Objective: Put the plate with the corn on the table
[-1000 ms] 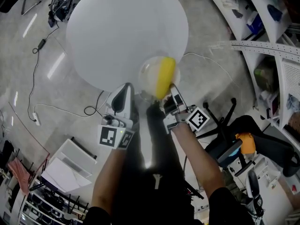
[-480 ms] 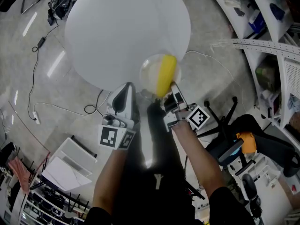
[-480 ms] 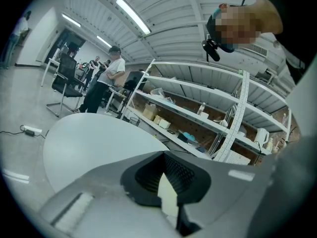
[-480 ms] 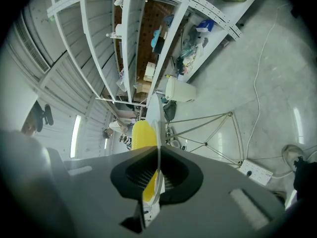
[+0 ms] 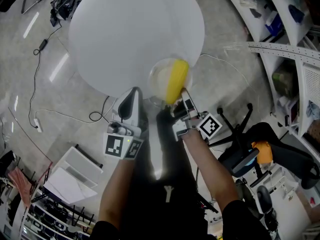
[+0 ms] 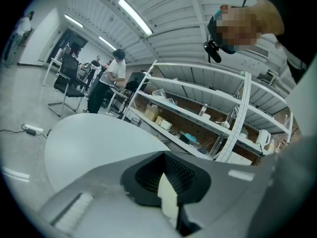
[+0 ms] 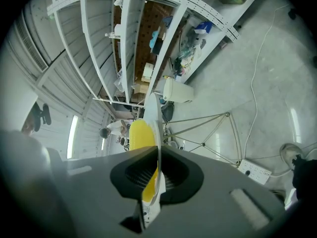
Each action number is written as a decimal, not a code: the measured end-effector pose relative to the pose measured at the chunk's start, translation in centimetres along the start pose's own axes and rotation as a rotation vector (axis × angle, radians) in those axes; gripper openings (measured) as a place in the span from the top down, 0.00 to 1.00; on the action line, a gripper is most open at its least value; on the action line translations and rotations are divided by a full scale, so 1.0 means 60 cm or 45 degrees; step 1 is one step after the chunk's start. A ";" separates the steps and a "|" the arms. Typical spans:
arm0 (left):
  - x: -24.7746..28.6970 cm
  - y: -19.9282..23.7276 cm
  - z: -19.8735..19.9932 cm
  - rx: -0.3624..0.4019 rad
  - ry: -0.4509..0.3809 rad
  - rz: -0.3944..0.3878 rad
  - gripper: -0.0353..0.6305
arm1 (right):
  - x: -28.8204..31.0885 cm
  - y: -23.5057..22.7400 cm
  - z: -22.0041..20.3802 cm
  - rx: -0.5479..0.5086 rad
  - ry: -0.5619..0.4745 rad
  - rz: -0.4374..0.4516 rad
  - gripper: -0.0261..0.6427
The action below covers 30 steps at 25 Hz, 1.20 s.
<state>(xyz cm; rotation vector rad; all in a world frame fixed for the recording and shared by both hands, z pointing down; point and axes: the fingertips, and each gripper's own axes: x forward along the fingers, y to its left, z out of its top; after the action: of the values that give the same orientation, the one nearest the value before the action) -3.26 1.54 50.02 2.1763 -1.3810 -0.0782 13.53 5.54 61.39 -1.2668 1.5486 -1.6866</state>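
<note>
Gripping the plate (image 5: 161, 78) by its rim in the right gripper (image 5: 181, 92), jaws clamped, left gripper (image 5: 134, 96) jaws shut and empty, we've edged the corn (image 5: 176, 81) slightly further over the counter (image 5: 130, 29), ready to lower.

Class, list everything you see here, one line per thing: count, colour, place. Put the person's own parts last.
table: one, white, round, centre of the head view
plate: one, clear, at the table's near edge
corn: one cob, yellow, on the plate
shelving: one rack, white, right side
office chair: one, black, lower right
cable: one, black, floor at left
right gripper: one, grey, shut on the plate's rim
left gripper: one, grey, shut, empty, left of the plate
</note>
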 end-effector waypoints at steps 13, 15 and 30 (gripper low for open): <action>-0.002 0.009 -0.001 -0.014 -0.005 -0.003 0.94 | 0.003 -0.001 -0.004 -0.059 -0.017 -0.050 0.91; -0.001 0.009 -0.002 -0.018 0.001 -0.006 0.94 | 0.007 0.002 -0.004 -0.076 -0.020 -0.051 0.91; 0.002 0.020 0.004 -0.033 0.005 -0.005 0.94 | 0.011 -0.011 -0.001 -0.113 -0.024 -0.146 0.83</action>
<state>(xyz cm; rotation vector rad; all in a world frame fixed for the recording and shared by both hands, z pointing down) -4.24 0.96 50.41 2.1571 -1.3664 -0.0929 13.31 5.13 62.23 -1.4377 1.5823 -1.6865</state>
